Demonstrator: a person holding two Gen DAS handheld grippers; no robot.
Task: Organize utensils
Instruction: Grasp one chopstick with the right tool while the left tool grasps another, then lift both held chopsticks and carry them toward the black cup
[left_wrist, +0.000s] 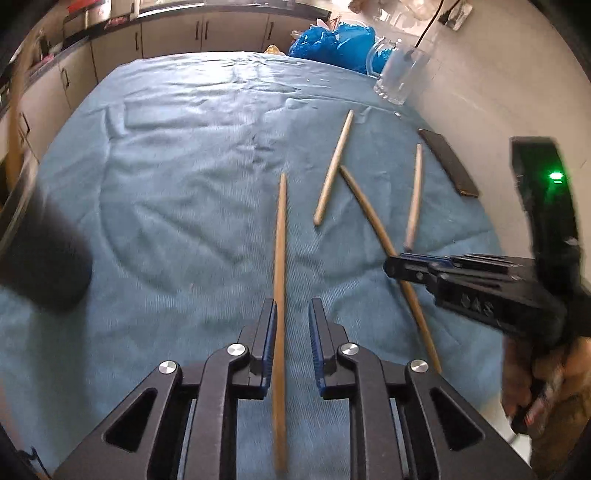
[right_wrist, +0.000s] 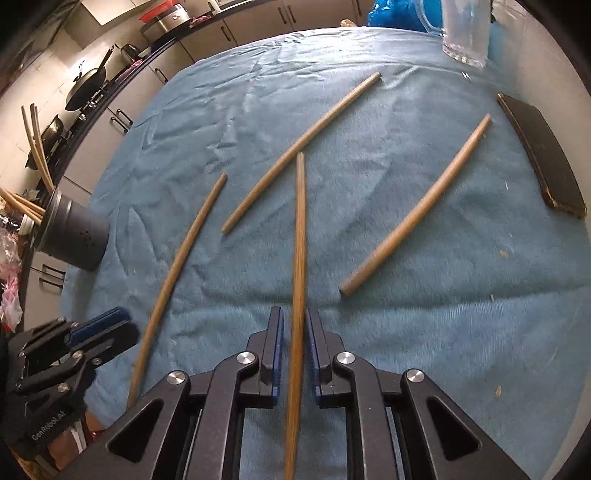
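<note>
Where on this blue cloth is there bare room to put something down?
The broad stretch of blue cloth between the dark holder and the far cabinets is bare. So is the near right part, below the dark flat case. The middle is crowded with loose chopsticks, and the far right corner holds a glass mug.

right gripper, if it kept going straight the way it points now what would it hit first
Most likely the blue cloth just ahead: the right gripper angles steeply down with a chopstick between its jaws, whose far end might touch first; depth is unclear.
</note>
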